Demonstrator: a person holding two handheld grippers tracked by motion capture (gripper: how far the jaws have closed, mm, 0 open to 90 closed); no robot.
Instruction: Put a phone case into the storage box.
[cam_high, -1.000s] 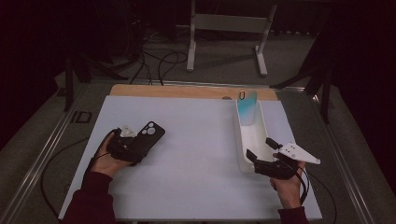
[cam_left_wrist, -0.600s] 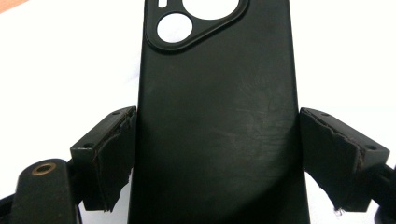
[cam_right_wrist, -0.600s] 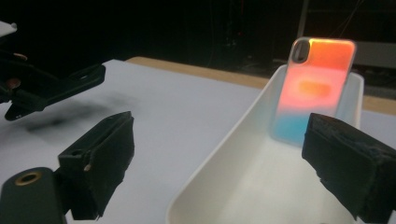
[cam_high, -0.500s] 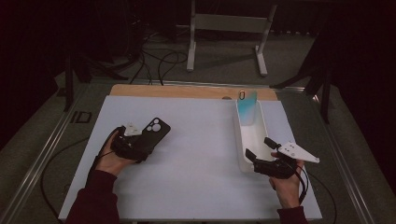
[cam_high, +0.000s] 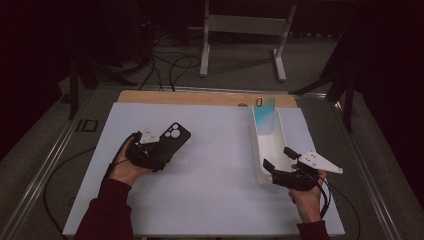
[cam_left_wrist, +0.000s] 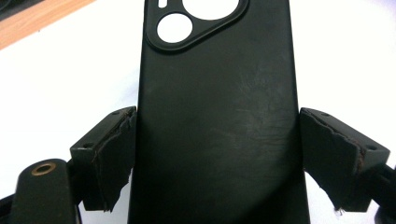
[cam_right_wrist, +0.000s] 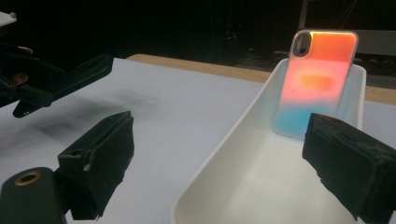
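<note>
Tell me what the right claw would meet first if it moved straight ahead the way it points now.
Probably the white tray: the right claw already straddles its near end. Further along that line the colourful phone case leans against the far wall, though depth is hard to judge.

A dark lab room.
A white bench (cam_high: 210, 200) stands among floor cables (cam_high: 170, 70) and a metal stand (cam_high: 245, 30).

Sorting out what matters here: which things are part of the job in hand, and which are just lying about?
In use:
black case, held in left claw
white tray
iridescent case leaning in it
right claw, open at the tray

Lying about:
floor cables
metal stand
</note>
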